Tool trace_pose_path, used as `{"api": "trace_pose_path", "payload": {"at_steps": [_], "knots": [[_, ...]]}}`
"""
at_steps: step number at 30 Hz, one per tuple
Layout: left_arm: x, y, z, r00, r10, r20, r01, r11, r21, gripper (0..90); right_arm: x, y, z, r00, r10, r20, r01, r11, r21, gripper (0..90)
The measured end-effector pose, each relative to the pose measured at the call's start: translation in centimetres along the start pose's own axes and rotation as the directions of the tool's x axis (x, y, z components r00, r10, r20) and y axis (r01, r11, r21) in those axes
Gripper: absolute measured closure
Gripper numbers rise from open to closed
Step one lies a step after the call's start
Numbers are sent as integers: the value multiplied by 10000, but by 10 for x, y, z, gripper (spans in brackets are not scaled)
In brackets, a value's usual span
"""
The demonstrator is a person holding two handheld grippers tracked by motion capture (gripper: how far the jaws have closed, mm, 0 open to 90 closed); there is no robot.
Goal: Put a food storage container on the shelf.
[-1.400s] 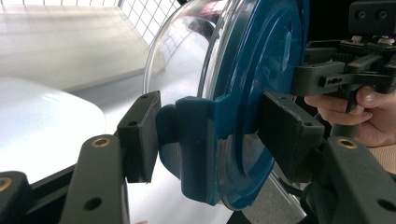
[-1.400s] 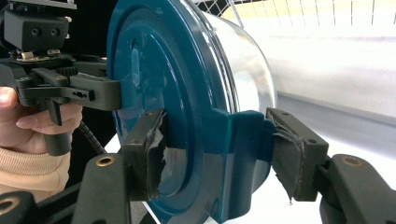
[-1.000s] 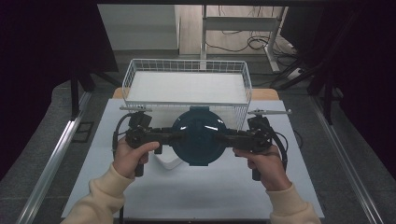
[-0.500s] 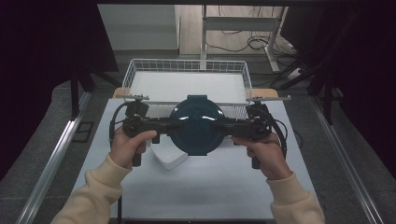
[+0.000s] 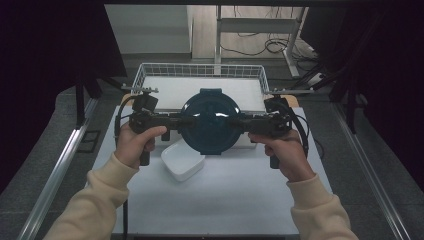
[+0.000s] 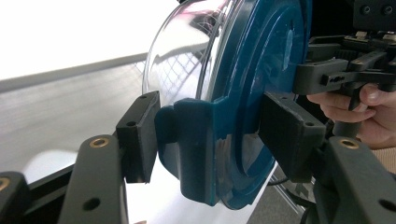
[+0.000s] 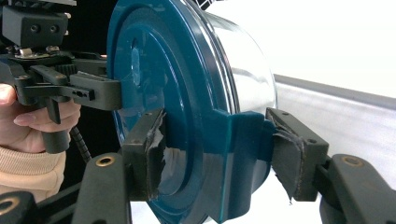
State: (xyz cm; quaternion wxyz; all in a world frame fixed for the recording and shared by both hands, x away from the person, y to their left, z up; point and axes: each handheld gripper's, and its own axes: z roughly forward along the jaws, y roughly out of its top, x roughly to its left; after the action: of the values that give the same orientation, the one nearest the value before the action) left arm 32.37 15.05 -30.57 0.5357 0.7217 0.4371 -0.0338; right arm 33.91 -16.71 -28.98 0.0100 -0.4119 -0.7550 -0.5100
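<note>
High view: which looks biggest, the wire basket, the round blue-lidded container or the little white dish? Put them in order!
1. Wire basket, the widest.
2. Round blue-lidded container; it is lifted nearer the camera, so it may look bigger than it is.
3. Little white dish, partly hidden, clearly the smallest.

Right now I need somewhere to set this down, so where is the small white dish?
In the high view the small white dish sits on the table, left of centre, just below the lidded container and beside the left hand.
</note>
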Motion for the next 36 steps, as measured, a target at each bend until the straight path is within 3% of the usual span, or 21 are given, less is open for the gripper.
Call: {"api": "trace_pose_path", "payload": {"at_steps": [10, 18, 36], "knots": [[6, 18, -1, 9999, -157, 69, 157, 9999, -64, 399, -2, 23, 4, 9997, -233, 74, 233, 9997, 48, 398], [11, 38, -4, 9999, 61, -146, -60, 10000, 66, 399, -8, 39, 9, 9998, -138, -135, 138, 9999, -20, 400], [24, 65, 2, 10000, 10, -83, -9, 9999, 125, 399, -21, 66, 16, 9998, -49, -168, 49, 10000, -10, 401]]}}
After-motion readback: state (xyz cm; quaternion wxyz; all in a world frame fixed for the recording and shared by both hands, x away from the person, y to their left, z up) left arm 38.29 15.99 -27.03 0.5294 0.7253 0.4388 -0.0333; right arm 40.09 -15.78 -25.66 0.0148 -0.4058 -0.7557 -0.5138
